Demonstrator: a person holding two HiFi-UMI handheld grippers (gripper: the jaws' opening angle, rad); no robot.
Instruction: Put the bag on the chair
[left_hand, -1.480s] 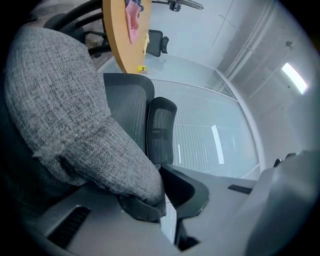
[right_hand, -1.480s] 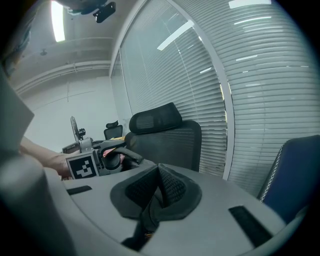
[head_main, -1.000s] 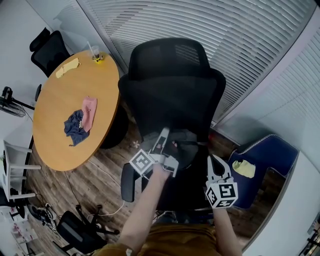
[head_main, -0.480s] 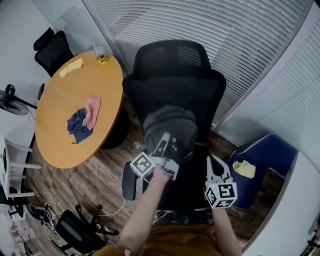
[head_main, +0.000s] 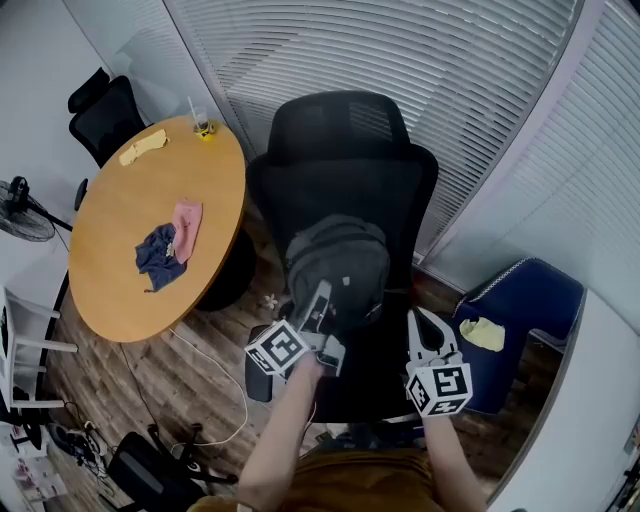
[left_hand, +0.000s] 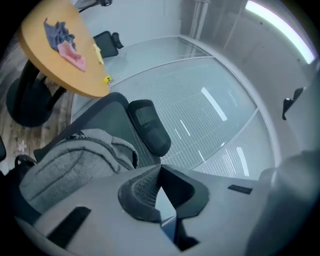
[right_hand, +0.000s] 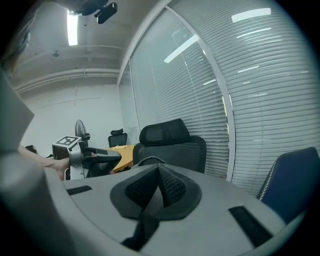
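Note:
A grey backpack (head_main: 338, 268) rests on the seat of the black office chair (head_main: 345, 170), leaning on its backrest. My left gripper (head_main: 318, 298) points at the bag's near side, jaws together and nothing between them. In the left gripper view the bag (left_hand: 75, 160) lies left of the shut left gripper (left_hand: 160, 172), below the chair's headrest (left_hand: 150, 125). My right gripper (head_main: 418, 325) hangs to the right of the seat, shut and empty. The right gripper view shows the right gripper (right_hand: 159, 172) closed, the chair (right_hand: 172, 145) ahead and the left gripper (right_hand: 100, 155) at the left.
A round wooden table (head_main: 120, 290) stands left of the chair with a blue cloth (head_main: 158, 252), a pink cloth (head_main: 186, 216) and a cup (head_main: 203, 122). A blue armchair (head_main: 525, 305) sits at the right. Window blinds (head_main: 400, 50) run behind. Cables lie on the wooden floor.
The backpack has risen from low in front of the seat to rest on the seat against the backrest. My left gripper has drawn back a little from it. The right gripper has stayed put.

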